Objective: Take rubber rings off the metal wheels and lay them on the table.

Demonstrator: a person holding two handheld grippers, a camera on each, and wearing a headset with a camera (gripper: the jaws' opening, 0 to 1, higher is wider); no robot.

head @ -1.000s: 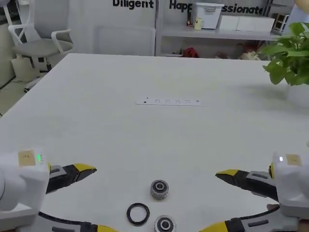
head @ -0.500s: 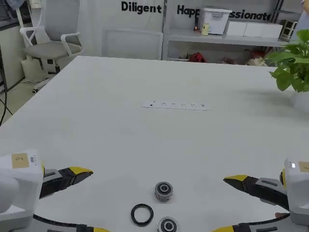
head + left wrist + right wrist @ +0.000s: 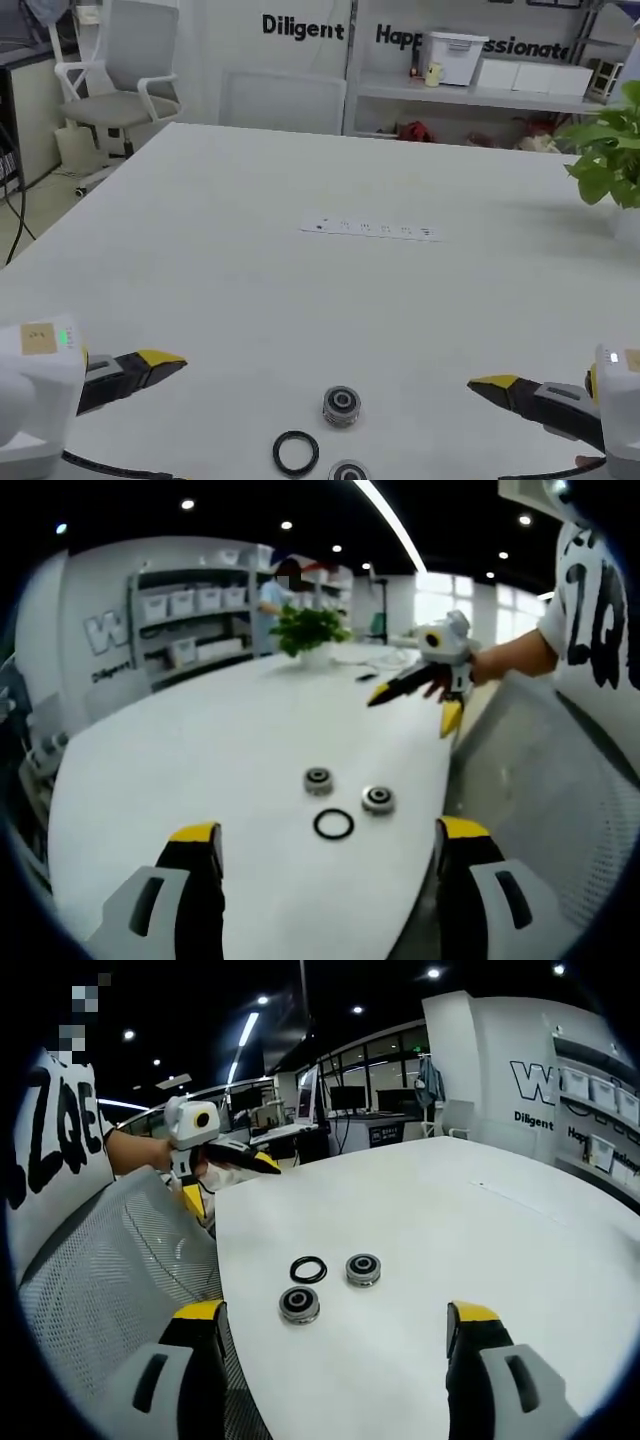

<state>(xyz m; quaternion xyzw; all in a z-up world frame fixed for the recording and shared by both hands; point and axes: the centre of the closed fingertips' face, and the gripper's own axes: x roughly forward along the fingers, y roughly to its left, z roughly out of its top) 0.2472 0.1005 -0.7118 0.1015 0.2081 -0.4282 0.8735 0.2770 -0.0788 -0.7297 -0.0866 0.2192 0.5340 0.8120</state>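
Two metal wheels and one loose black rubber ring [image 3: 296,452] lie on the white table [image 3: 300,300] near its front edge. The farther wheel [image 3: 341,404] has a dark rim; the nearer wheel [image 3: 347,471] is cut by the frame's bottom. My left gripper [image 3: 328,830] stands open, well to the left of them, with the ring [image 3: 333,824] and wheels [image 3: 318,780] [image 3: 377,799] ahead of its jaws. My right gripper [image 3: 335,1310] is open on the right, facing the wheels [image 3: 363,1268] [image 3: 298,1303] and ring [image 3: 308,1268]. Neither holds anything.
A white power strip [image 3: 368,229] lies mid-table. A potted plant [image 3: 610,160] stands at the right edge. An office chair [image 3: 110,90] and shelves with bins [image 3: 470,60] are behind the table. A person in a lettered white shirt [image 3: 590,630] holds the grippers.
The head camera has shifted, so the wheels and ring sit lower in the picture. Both grippers stay open and wide apart; the wheels and ring have not moved on the table.
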